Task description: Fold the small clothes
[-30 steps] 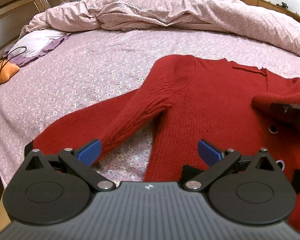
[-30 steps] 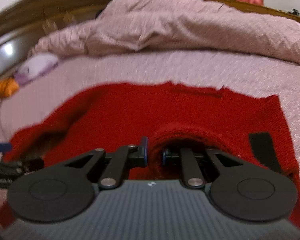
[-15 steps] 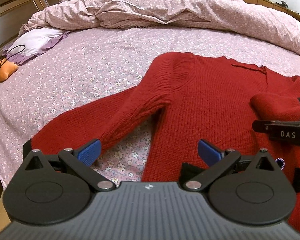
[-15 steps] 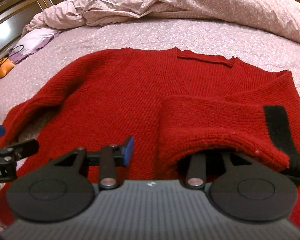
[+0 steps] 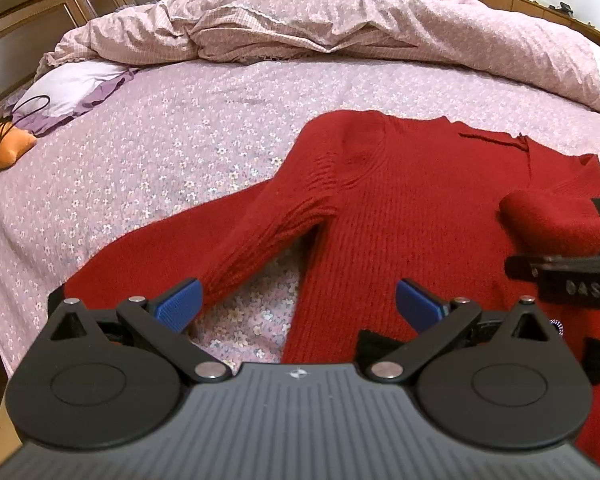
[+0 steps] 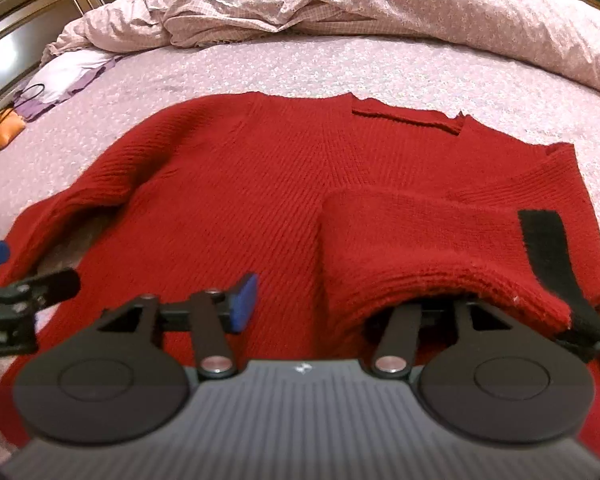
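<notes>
Red knitted sweater (image 6: 240, 184) flat on floral lilac bed (image 5: 148, 148), left gripper (image 5: 298, 306) spread wide and empty, right gripper (image 6: 332, 300) jaws opening, folded black-cuffed sleeve (image 6: 428, 240) draped over one finger

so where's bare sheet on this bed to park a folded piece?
Biggest free patch: the floral sheet between the red sweater, the bunched duvet behind and the pillow at far left. A thinner strip runs between the sweater's neckline and the duvet. Crowded: near edge, where sweater, left claw and opening right claw sit.
</notes>
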A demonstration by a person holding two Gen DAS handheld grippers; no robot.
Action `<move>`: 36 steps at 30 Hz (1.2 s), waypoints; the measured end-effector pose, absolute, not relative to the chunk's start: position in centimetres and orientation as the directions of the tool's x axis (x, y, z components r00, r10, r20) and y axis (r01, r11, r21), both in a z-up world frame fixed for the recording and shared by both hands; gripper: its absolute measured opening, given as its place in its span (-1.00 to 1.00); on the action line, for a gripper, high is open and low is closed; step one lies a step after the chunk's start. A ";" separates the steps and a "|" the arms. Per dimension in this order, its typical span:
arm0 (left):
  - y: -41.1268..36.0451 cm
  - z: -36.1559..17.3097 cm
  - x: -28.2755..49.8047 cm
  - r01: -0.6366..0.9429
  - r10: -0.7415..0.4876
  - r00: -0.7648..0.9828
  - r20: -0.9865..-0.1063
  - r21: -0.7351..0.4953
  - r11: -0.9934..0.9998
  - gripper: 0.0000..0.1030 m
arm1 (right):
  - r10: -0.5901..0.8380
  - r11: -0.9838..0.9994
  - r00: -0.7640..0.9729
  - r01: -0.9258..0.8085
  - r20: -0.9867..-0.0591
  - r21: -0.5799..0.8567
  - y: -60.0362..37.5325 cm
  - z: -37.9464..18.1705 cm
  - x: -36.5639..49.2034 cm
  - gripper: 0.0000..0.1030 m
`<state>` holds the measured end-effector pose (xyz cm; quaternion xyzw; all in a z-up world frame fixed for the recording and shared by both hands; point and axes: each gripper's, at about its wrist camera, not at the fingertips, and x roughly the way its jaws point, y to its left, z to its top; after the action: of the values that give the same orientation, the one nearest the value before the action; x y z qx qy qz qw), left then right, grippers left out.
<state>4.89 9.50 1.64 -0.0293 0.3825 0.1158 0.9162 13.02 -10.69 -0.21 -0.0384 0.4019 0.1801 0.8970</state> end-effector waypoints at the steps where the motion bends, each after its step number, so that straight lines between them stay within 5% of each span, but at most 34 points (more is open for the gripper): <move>1: 9.4 1.8 5.0 -0.233 0.188 0.682 -0.706 0.034 0.972 1.00 | 0.296 0.931 0.607 -0.356 -0.738 0.081 -10.9 0.0 12.7 0.21; 11: 5.3 3.6 6.6 -0.121 0.112 0.718 -0.687 0.035 0.992 1.00 | 0.284 0.925 0.611 -0.378 -0.739 0.043 -15.6 2.6 8.6 0.22; 24: -5.2 5.5 9.3 0.146 -0.059 0.751 -0.657 0.078 0.986 1.00 | 0.142 0.984 0.646 -0.171 -0.750 0.039 -24.9 2.0 8.3 0.22; 36: -12.8 3.6 11.4 0.342 -0.127 0.688 -0.714 0.165 0.925 1.00 | 0.114 0.994 0.622 -0.071 -0.775 0.089 -28.4 0.4 9.4 0.22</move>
<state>11.35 -12.79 3.60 0.1441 0.3731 -0.1294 0.9074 9.37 -28.37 0.39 0.0248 0.4317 0.0513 0.9002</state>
